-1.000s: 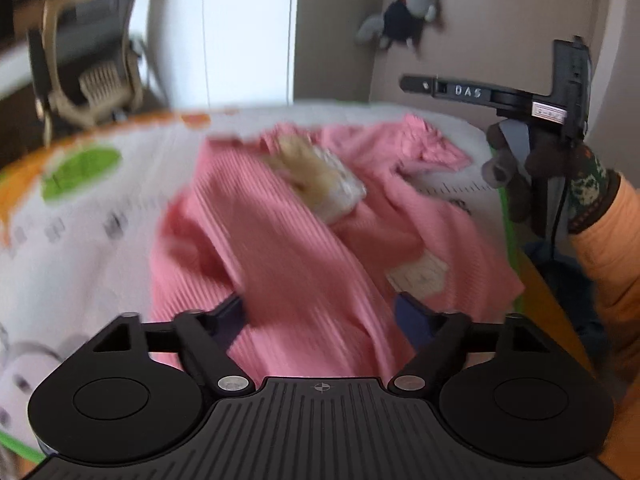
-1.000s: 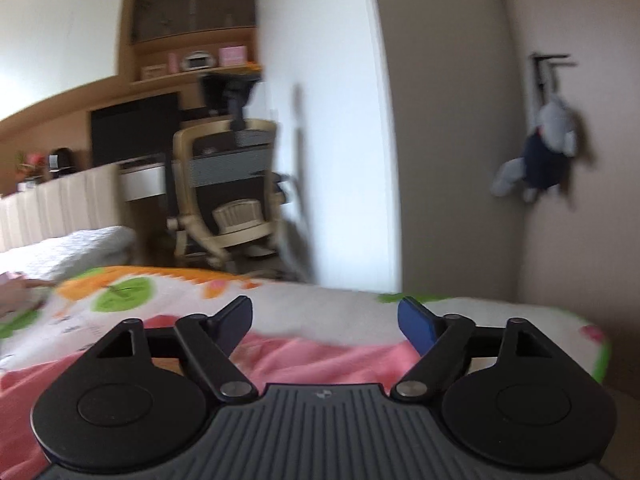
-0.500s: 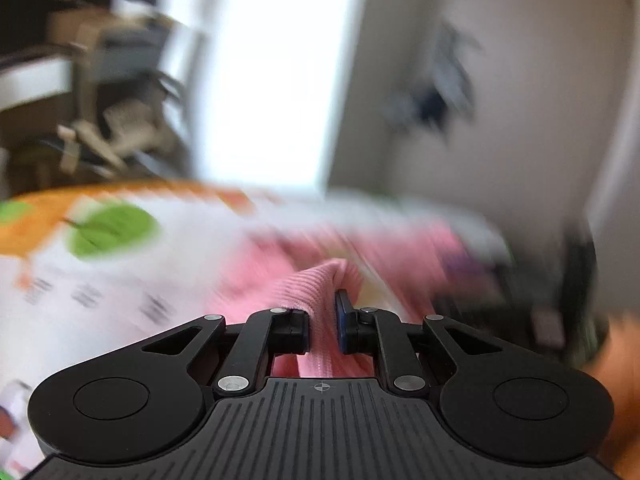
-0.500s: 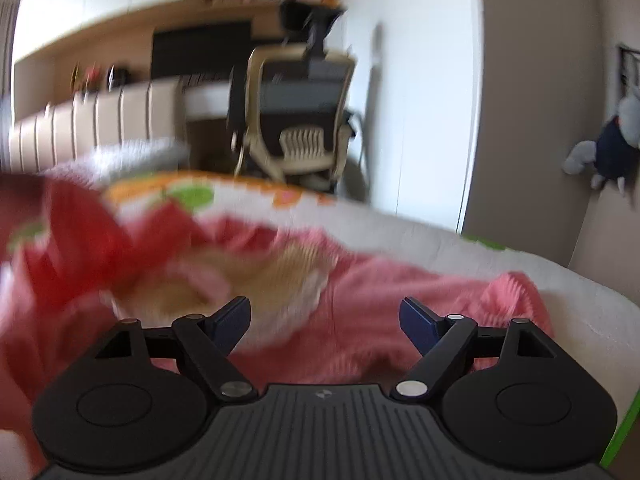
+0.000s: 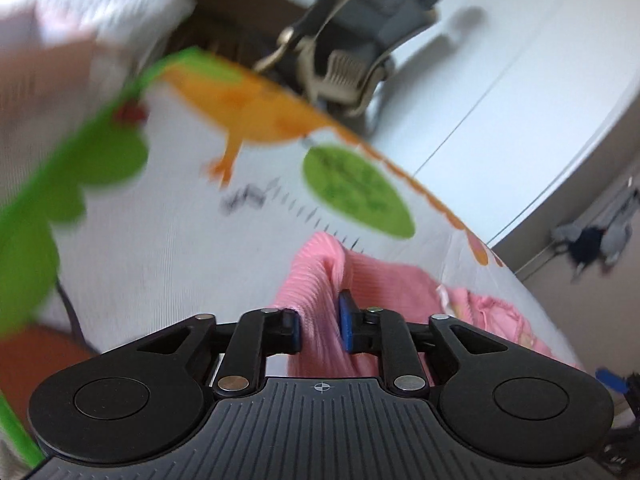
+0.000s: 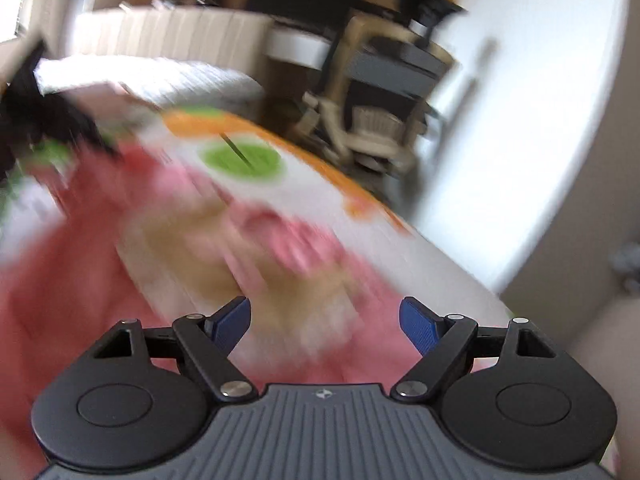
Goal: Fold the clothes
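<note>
A pink ribbed garment lies on a white play mat printed with green and orange shapes. My left gripper is shut on a raised fold of the pink cloth, which bunches up between its blue pads. In the right wrist view the same pink garment is blurred, with a beige and white patch in its middle. My right gripper stands open just above the cloth, with nothing between its fingers.
A beige and grey office chair stands beyond the mat's far edge, seen also as the chair in the right wrist view. White cabinet doors lie behind it. A grey stuffed toy hangs on the wall at right.
My left gripper closed on a fold of the pink garment and has swung left with it. My right gripper dropped from facing the room to just over the cloth, still open.
</note>
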